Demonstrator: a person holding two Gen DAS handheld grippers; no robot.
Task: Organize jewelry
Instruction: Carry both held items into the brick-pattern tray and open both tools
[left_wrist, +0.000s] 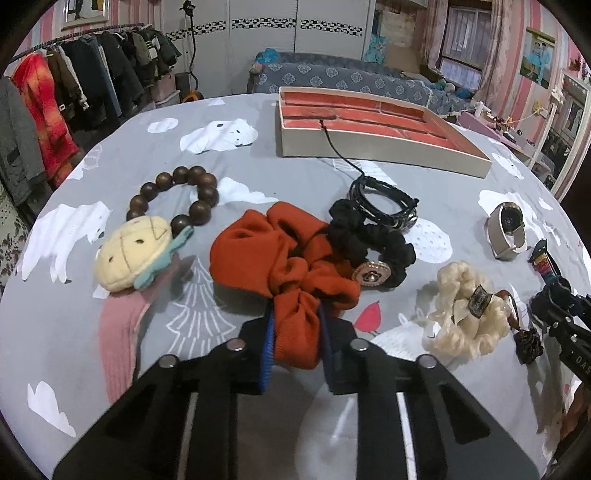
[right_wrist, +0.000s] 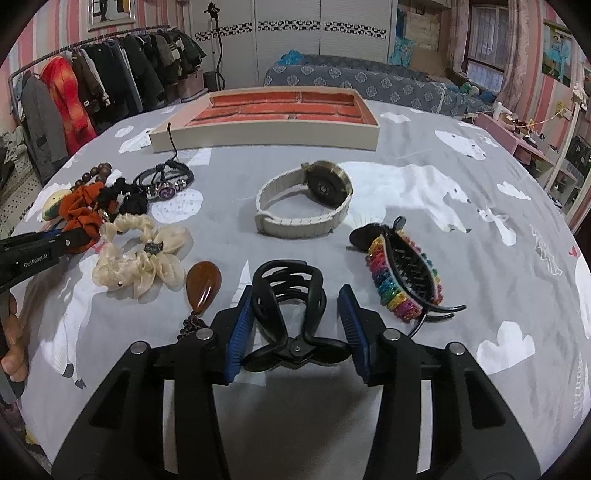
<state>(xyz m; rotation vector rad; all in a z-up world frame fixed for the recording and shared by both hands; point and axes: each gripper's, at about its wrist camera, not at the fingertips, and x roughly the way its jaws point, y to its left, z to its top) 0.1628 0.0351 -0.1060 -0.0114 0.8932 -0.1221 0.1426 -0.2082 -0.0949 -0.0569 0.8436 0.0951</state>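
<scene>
Rust-orange fabric fills the left wrist view: the left gripper (left_wrist: 297, 341) has its blue pads pinched narrow on the near fold of the orange scrunchie (left_wrist: 280, 266), which still lies on the grey bedspread (left_wrist: 332, 413). At twelve o'clock the red-lined tray (left_wrist: 384, 146) holds only the tail of a black cord bracelet (left_wrist: 384, 205); the wooden bead bracelet (left_wrist: 173, 195) at ten o'clock, black scrunchie (left_wrist: 373, 240), cream scrunchie (left_wrist: 465, 321) and watch (left_wrist: 508, 230) at two o'clock all wait outside it. From the right wrist view, the right gripper (right_wrist: 295, 325) stands half-wide around a black claw clip (right_wrist: 291, 295), its left pad touching, the right pad apart, so not yet gripped. A rainbow hair clip (right_wrist: 399, 277) lies at three o'clock, an amber pendant (right_wrist: 203, 286) at nine. Sorting appears barely begun.
</scene>
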